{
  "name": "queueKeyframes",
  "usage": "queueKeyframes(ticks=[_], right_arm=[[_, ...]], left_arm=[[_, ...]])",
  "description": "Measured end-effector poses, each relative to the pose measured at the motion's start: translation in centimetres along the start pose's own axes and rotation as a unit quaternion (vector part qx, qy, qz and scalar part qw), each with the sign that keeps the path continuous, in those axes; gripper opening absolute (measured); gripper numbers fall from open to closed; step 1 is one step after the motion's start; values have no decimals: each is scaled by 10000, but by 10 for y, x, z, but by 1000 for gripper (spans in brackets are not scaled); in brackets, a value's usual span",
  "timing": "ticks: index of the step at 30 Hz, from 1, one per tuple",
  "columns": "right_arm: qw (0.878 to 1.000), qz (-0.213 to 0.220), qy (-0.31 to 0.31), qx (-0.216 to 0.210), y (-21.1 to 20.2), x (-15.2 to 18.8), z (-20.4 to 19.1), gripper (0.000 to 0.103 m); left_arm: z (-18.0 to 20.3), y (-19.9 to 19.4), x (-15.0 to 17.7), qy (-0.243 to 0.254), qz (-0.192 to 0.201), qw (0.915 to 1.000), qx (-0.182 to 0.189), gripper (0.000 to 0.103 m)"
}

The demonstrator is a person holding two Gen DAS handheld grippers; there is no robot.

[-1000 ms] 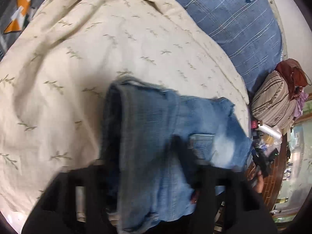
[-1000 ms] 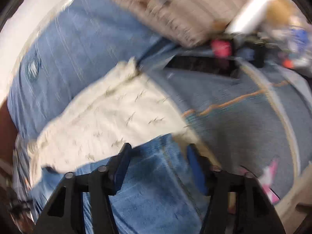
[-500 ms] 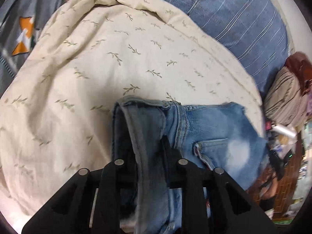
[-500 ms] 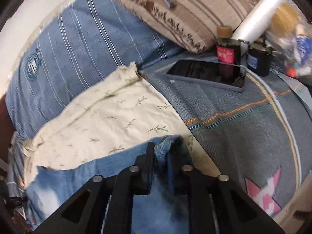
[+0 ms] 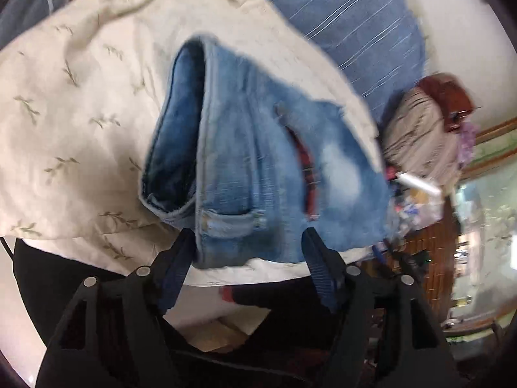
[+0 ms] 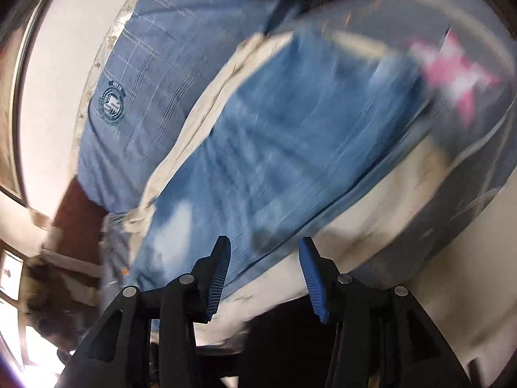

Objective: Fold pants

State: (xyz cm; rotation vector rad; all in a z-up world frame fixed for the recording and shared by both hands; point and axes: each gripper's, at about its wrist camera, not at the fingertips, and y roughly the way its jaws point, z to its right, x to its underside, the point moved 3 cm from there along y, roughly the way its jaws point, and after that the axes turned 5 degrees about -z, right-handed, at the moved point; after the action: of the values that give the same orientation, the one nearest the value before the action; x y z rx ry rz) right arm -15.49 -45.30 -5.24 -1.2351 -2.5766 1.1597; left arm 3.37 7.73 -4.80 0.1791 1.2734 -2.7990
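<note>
a bed fills most of both views. a cream blanket (image 5: 80,103) with a sprig print covers its middle. a blue striped pillow (image 5: 362,22) with a round crest (image 6: 111,102) lies at the head edge, against a plain white wall (image 5: 458,32). a beige striped cushion (image 5: 416,132) sits beside the pillow, with a red-brown item on top. a grey-blue bedcover with a pink star (image 6: 458,71) lies at the far side. a brick-patterned floor (image 5: 436,258) shows past the bed edge. both views are motion-blurred.
</note>
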Motion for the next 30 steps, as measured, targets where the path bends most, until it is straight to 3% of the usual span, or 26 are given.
queueKeyframes(ticks=[1, 2, 3, 4, 5, 7, 9, 11, 13, 16, 20, 22, 26, 30], right_arm=[[9999, -2, -26, 148, 5, -2, -3, 39], [9995, 114, -103, 285, 5, -3, -9, 13], [9994, 222, -242, 122, 2, -4, -15, 4], [9985, 397, -375, -34, -3, -3, -22, 4], [9976, 509, -467, -2, -6, -2, -26, 4], [9976, 287, -532, 351, 6, 2, -20, 4], [9979, 14, -380, 530, 20, 9, -5, 5], [9998, 124, -88, 148, 12, 10, 5, 9], [9979, 489, 278, -327, -14, 8, 18, 10], [9882, 1220, 841, -379, -58, 1, 55, 32], [9791, 1506, 1180, -684, -79, -7, 90, 33], [9754, 1567, 1296, -853, -75, -11, 98, 39], [9731, 1504, 1435, -994, -50, -27, 104, 50], [9717, 1552, 1376, -1130, -38, -30, 103, 50]], left_arm=[[1, 4, -4, -26, -56, 10000, -61, 34], [2, 4, -7, -53, -67, 9999, -119, 9], [7, -2, -12, -47, -6, 10000, 13, 9], [10, -9, -14, -12, 113, 9999, 62, 9], [14, -18, -16, 94, 338, 9993, -119, 10], [15, -17, -16, 323, 475, 9961, -666, 15], [7, 6, -15, 452, 184, 9889, -1400, 21], [5, 17, -11, 627, 100, 9840, -1664, 27], [14, 3, -7, 839, 197, 9831, -1615, 27], [35, -30, 2, 1521, 300, 9791, -1320, 29], [77, -65, 0, 2158, 609, 9650, -1360, 67], [98, -61, -8, 2359, 639, 9607, -1319, 75], [168, -9, -34, 2907, 140, 9490, -1214, 80], [263, 85, -48, 3719, -720, 9191, -1080, 80]])
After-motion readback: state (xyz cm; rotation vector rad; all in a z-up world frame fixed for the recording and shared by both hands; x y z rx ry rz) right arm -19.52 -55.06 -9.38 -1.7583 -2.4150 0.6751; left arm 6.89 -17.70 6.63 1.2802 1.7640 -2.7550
